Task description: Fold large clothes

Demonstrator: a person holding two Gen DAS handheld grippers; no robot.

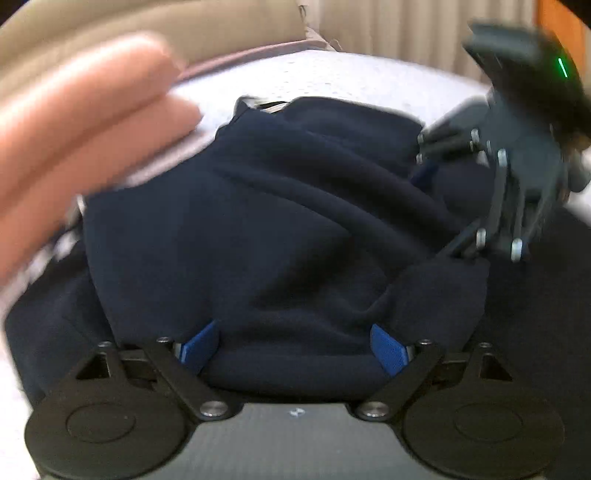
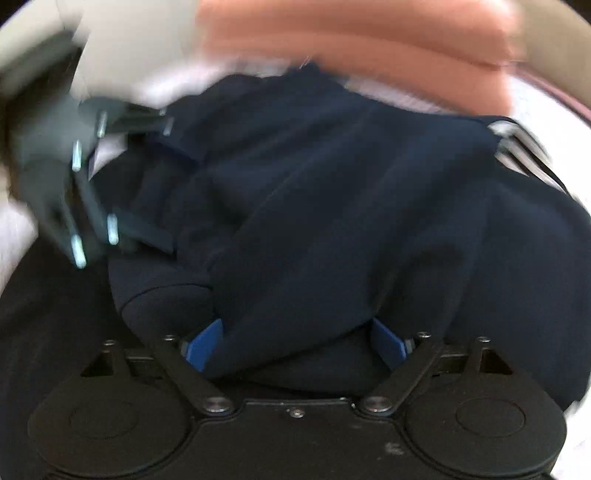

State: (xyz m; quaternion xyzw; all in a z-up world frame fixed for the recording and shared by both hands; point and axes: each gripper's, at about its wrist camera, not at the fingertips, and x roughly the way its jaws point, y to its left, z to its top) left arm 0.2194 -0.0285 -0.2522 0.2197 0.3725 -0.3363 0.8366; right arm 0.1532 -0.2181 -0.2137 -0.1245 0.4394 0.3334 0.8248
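A large navy garment (image 1: 280,221) lies bunched on a white bed and fills both views; it also shows in the right wrist view (image 2: 351,206). My left gripper (image 1: 291,343) has its blue pads (image 1: 199,345) spread wide, with a thick fold of the garment lying between them. My right gripper (image 2: 295,341) stands the same way, blue pads (image 2: 388,347) wide apart with navy cloth between them. The right gripper also shows at the right of the left wrist view (image 1: 517,173), and the left gripper at the left of the right wrist view (image 2: 81,192), both blurred.
The white patterned bed cover (image 1: 332,74) lies under the garment. A folded salmon-pink cloth (image 1: 85,110) sits at the left; it also shows at the top of the right wrist view (image 2: 369,40). A beige headboard (image 1: 166,22) and pale curtains (image 1: 424,26) stand behind.
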